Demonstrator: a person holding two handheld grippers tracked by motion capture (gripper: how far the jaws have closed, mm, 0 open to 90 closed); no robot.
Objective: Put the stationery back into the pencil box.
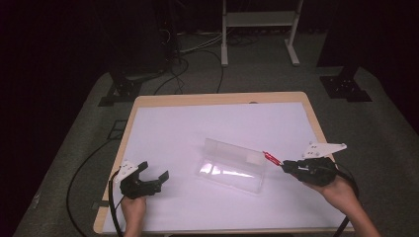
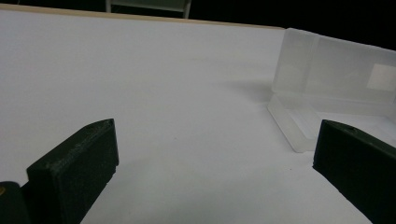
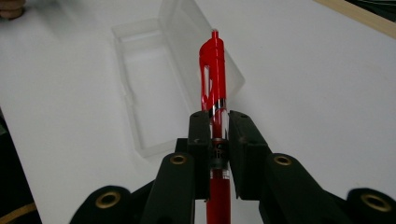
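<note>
A: Where is the red pen (image 3: 213, 79) now, and which hand has it?

B: The right gripper (image 1: 285, 167) has it. Its fingers (image 3: 200, 140) are nearly closed and they pinch the pen at the middle of the barrel. The pen sticks out forward past the fingers, with the clip end in front.

A: And the clear plastic case (image 1: 232, 165)?

B: It lies open near the middle of the bench (image 1: 168, 128), a little toward the right edge. Its lid stands up on the far side, and the tray is toward the near edge. The pen tip is just beside the right end of the case, at the height of the lid, not yet over the tray.

A: How do the long axes compare?

B: The case runs roughly left to right across the bench. The pen points toward the left and slightly away, so it is almost along the case. I judge that it needs only a small turn, then a move leftward and down.

A: The left gripper (image 1: 148, 180)?

B: It rests near the left near corner, fingers (image 2: 74, 172) wide open, holding nothing. The case is well apart from it, so the right hand is the nearer one.
</note>
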